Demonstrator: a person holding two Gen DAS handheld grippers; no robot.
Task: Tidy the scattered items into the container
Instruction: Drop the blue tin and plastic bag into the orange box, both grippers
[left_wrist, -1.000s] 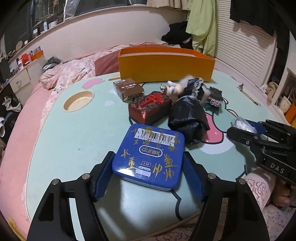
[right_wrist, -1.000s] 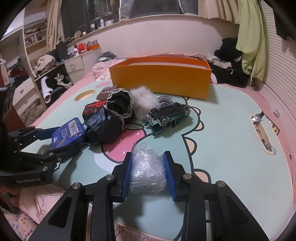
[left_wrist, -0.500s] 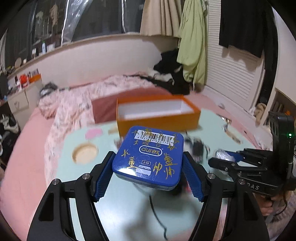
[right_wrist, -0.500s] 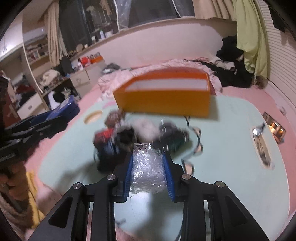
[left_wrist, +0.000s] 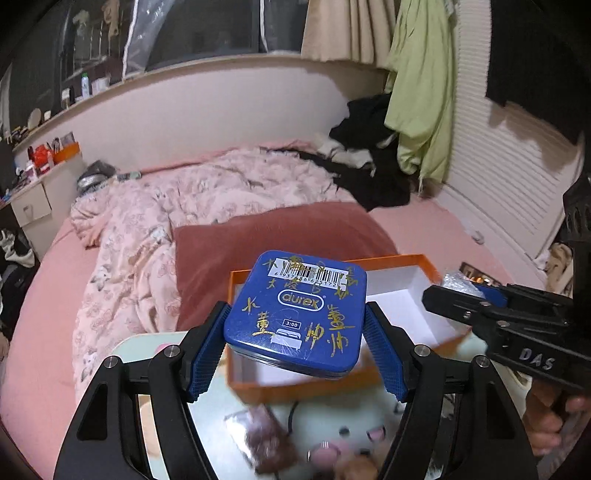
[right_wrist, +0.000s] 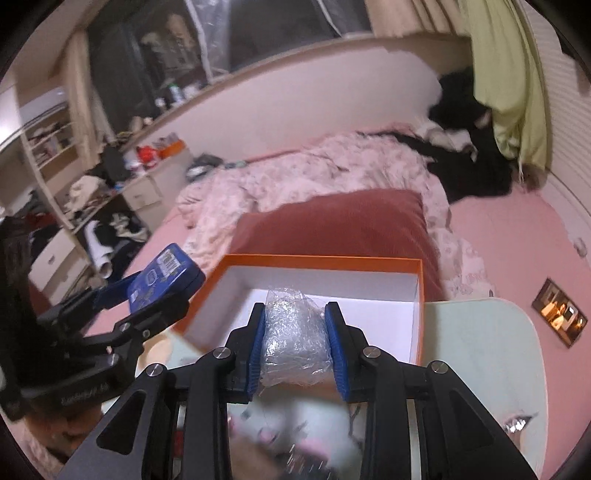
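Left wrist view: the left gripper (left_wrist: 295, 345) clamps a blue tin (left_wrist: 297, 312) by its two side edges, blue ribbed pads pressed flat against the metal. The tin is a shallow rounded square, glossy, with a white barcode sticker and gold handwriting on the lid, and it tilts a little toward the camera. Right behind and below the tin lies the orange box (left_wrist: 417, 258), open-topped, white inside, thin card walls, its long axis running across the gripper's line. The tin hangs over the box's near-left corner, so the drop looks like a short push forward and down. To the right the right gripper (left_wrist: 460, 288) comes in from the side, holding a crinkly clear bundle over the box's right end. Below the fingers the worktop (left_wrist: 147, 339) shows pale green with blurred clutter.

Right wrist view: the right gripper (right_wrist: 297, 334) squeezes a plastic wad (right_wrist: 293, 332), soft crumpled clear film, shiny and shapeless, bulging above the pads. The box (right_wrist: 419, 295) sits straight ahead and just beneath, its white floor bare where visible; the wad is already over the near wall. The left gripper (right_wrist: 162, 284) with the tin (right_wrist: 166, 273) stands off to the left, near the box's left wall. Both hands seem about equally close; either could release first.
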